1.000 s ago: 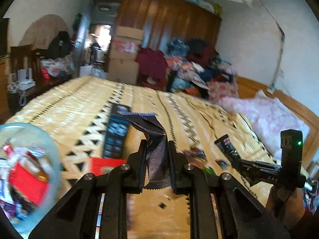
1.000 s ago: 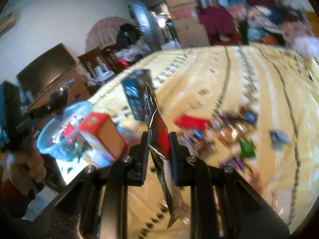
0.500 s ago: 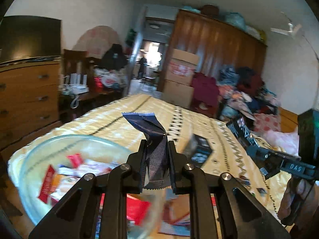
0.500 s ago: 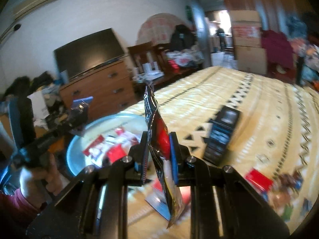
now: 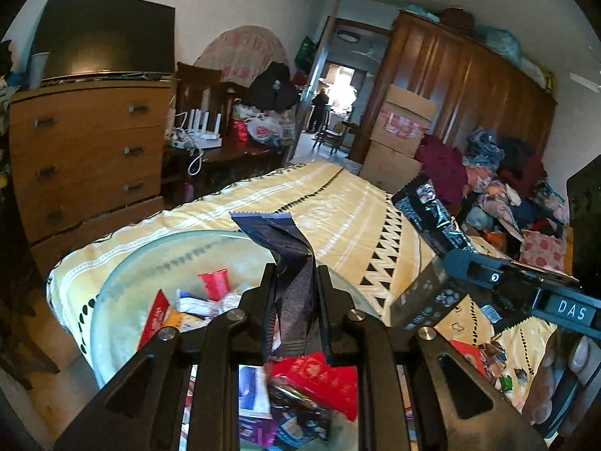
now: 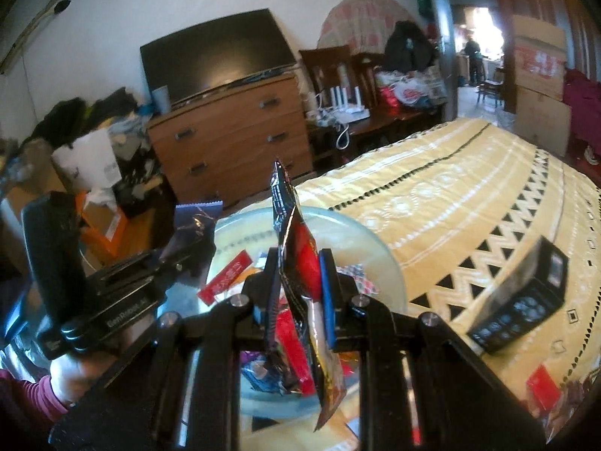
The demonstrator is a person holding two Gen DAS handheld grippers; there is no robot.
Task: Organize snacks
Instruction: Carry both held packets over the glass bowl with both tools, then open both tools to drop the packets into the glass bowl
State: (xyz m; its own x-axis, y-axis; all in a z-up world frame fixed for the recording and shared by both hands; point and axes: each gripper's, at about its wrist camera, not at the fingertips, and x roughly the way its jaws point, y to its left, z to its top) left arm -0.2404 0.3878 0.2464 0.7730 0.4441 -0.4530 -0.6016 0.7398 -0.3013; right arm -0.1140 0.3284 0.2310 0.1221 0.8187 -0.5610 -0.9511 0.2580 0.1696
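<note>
My left gripper [image 5: 295, 293] is shut on a dark blue snack wrapper [image 5: 287, 248] that stands up between its fingers, right over a clear glass bowl [image 5: 124, 282] holding several snack packets. My right gripper [image 6: 298, 289] is shut on a black and red snack packet [image 6: 296, 248], also above the glass bowl [image 6: 375, 240]. In the left wrist view the right gripper [image 5: 447, 259] enters from the right with its black packet [image 5: 428, 206]. In the right wrist view the left gripper [image 6: 199, 248] sits at the left with its blue wrapper [image 6: 197, 212].
The bowl rests on a yellow patterned bedspread [image 6: 450, 195] near its corner. A black box [image 6: 522, 297] stands on the bed to the right, with red packets [image 6: 541, 385] and loose snacks [image 5: 492, 353] nearby. A wooden dresser [image 5: 82, 150] stands past the bed's edge.
Both grippers swung left across the bed, from over the scattered snacks to above the glass bowl. Each keeps its packet pinched. The bowl now sits directly under the fingertips.
</note>
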